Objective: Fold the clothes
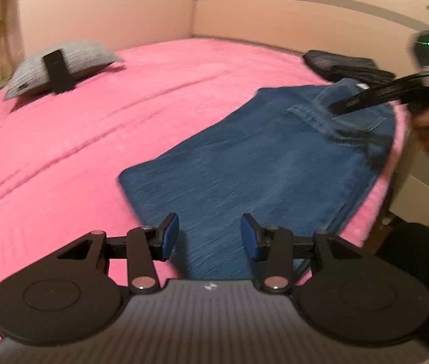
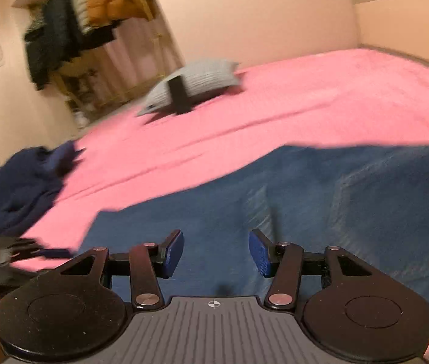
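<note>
Blue jeans (image 1: 260, 163) lie folded lengthwise on the pink bedspread (image 1: 93, 139), waist end at the far right. My left gripper (image 1: 209, 236) is open and empty, just above the leg end of the jeans. My right gripper (image 2: 216, 253) is open and empty over the jeans (image 2: 305, 212). Its fingers (image 1: 366, 97) also show in the left wrist view, above the back pocket near the waist. The left gripper shows blurred at the left edge of the right wrist view (image 2: 26, 251).
A grey pillow (image 1: 62, 63) with a black band lies at the far side of the bed. Dark folded clothes (image 1: 345, 66) lie beyond the jeans' waist. A crumpled navy garment (image 2: 23, 188) sits at the bed's left edge. Jackets (image 2: 86, 15) hang on a rack by the wall.
</note>
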`<state>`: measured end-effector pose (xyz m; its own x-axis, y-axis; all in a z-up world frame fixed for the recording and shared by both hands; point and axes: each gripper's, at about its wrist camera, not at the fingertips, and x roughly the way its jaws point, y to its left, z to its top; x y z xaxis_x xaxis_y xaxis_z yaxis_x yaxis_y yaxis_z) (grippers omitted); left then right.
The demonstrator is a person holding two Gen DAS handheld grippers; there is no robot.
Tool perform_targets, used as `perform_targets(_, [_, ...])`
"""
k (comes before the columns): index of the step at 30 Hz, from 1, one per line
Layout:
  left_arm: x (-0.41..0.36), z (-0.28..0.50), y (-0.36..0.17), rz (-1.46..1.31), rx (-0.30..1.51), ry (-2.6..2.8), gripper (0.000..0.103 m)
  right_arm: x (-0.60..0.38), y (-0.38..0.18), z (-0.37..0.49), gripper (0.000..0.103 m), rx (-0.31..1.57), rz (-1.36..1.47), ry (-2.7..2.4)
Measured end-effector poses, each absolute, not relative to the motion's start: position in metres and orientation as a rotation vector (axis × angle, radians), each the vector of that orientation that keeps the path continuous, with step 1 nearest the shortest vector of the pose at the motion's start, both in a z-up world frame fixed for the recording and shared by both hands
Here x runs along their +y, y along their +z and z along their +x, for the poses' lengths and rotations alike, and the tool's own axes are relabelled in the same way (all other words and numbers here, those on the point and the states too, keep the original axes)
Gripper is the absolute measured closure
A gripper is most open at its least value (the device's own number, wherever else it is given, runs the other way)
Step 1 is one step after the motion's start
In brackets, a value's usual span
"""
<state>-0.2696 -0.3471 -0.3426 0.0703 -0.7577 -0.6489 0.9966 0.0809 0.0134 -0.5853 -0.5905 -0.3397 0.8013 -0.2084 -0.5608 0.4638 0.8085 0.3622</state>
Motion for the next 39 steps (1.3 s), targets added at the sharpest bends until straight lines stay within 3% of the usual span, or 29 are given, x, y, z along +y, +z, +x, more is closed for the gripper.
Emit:
perform_targets(3, [-0.344,-0.266,-0.351,0.53,0.599,-1.413,0.062,-0.588,-0.366,-0.599,0.054,0.517,0.614,-0.386])
perform_targets(10, [-0.323,-0.27,-0.34,0.549,0.571,-1.376,0.062,-0.581,-0.359,-0.61,0.053,0.477,0.668,-0.45])
perform_targets(11, [-0.32,-0.271,-0.34,0.545,0.575,-1.37,0.062,-0.579,-0.354,-0.612,0.043,0.47,0.667,-0.467])
perform_targets(12, [-0.318,-0.271,-0.339,0.542,0.576,-1.364,0.062,-0.576,-0.349,-0.614,0.019,0.472,0.651,-0.489])
perform_targets(13, [-0.314,-0.272,-0.337,0.539,0.574,-1.358,0.062,-0.571,-0.344,-0.616,0.01,0.492,0.619,-0.528])
perform_targets(14, [-0.311,-0.275,-0.334,0.541,0.564,-1.356,0.062,-0.564,-0.34,-0.616,0.007,0.529,0.576,-0.572])
perform_targets(26, [-0.294,-0.304,-0.321,0.667,0.445,-1.385,0.061,-0.535,-0.348,-0.605,0.007,0.764,0.469,-0.677])
perform_targets(39, [-0.289,-0.31,-0.317,0.667,0.417,-1.407,0.058,-0.518,-0.347,-0.606,0.007,0.812,0.441,-0.684])
